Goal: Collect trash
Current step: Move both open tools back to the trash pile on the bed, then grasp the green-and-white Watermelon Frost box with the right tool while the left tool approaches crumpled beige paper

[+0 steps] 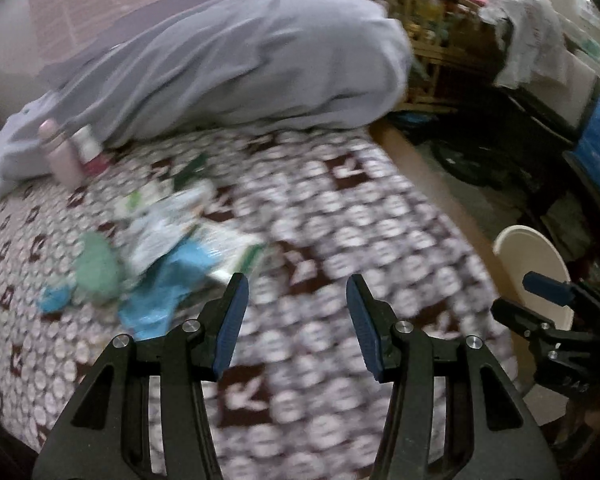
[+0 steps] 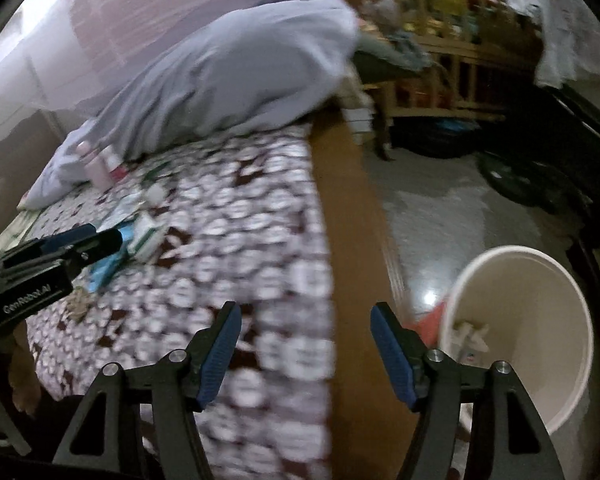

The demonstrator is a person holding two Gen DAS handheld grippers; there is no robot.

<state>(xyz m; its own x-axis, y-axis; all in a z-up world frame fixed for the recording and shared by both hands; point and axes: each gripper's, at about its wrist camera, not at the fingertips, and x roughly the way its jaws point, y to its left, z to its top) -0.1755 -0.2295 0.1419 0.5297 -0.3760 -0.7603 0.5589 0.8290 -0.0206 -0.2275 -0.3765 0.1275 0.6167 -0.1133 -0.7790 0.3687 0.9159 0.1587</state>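
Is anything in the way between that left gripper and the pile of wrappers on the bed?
Nothing visible. The left gripper hangs open and empty over the patterned bedspread, and the wrappers lie just ahead to its left on bare cover. The pink bottle stands beyond the pile, not in the path.

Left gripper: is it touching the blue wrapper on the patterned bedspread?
Apart. The left wrist view shows the left gripper open over bare bedspread, with the blue wrapper off to its side.

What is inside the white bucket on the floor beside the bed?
The white bucket holds some crumpled white paper near its bottom. The right gripper, open and empty, hides the lowest part, so anything there cannot be seen.
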